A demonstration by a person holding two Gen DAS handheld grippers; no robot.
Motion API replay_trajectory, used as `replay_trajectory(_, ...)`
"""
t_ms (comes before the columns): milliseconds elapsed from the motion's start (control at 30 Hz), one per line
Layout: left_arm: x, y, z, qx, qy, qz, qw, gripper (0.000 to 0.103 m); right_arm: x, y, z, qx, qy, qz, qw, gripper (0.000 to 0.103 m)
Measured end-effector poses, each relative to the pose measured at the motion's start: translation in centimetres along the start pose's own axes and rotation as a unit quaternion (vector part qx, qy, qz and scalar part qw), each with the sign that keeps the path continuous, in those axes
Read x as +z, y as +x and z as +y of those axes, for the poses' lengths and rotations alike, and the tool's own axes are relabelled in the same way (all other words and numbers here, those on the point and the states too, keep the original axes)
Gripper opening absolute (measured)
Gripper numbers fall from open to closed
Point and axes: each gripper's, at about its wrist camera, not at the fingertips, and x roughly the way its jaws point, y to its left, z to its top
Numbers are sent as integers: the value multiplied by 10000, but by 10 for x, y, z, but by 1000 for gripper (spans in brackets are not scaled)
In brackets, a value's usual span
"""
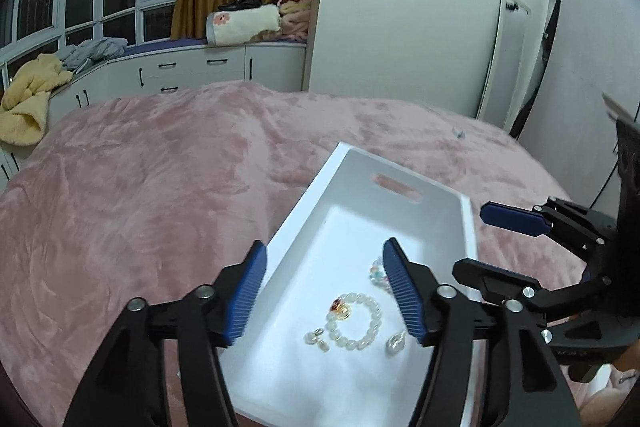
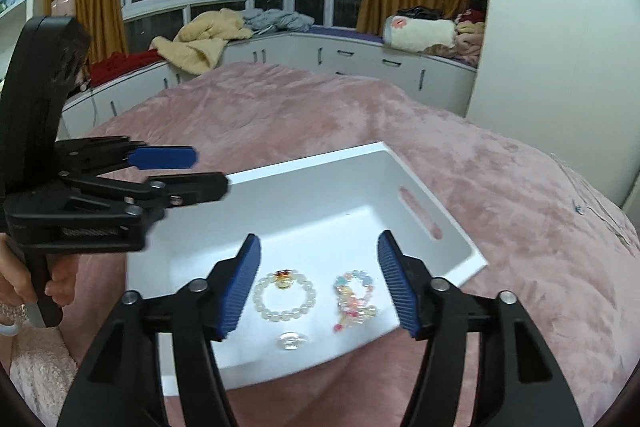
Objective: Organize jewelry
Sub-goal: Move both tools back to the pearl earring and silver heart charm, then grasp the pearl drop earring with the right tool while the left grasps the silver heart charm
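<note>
Hovering over the white tray (image 2: 424, 183), both grippers are spread wide and carry nothing: the left gripper (image 1: 324, 291) has its jaws apart above the tray's near half, and the right gripper (image 2: 318, 283) likewise, framing the contents.

Tray sits on the pink blanket (image 1: 140, 187), handle slot at its far end.

Contents, all lying on the tray floor:
- white bead bracelet (image 2: 285, 294) with an amber charm, lying flat in a ring
- pastel bead bracelet (image 2: 354, 299), bunched, just beside the white one, not clearly touching
- clear glassy piece (image 2: 292, 341) near the tray's near edge
- small pearl-like pieces (image 1: 318, 339), seen from the left wrist only

Judgement: task looks near complete. Only a small, indistinct object (image 1: 459, 133) lies on the blanket beyond the tray; cannot tell whether it is jewelry.
</note>
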Motion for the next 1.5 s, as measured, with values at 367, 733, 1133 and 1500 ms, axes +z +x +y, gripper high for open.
replay_trajectory(367, 5, -52, -68, -972, 695, -1057, 9872, 93, -40, -43, -86, -884, 465, -38, 9950, 71)
replay_trajectory(733, -46, -30, -173, -1881, 1880, -485, 9628, 93, -100, -53, -126, -957, 569, 361, 9931, 72)
replay_trajectory(1133, -135, 25, -244, -2248, 2858, 572, 9298, 93, -154, -17, -115, -655, 450, 1242, 9891, 67)
replay_trajectory(1500, -177, 68, -261, -2096, 3437, 1183, 9077, 93, -187, 2, -112, -720, 352, 1899, 9785, 49)
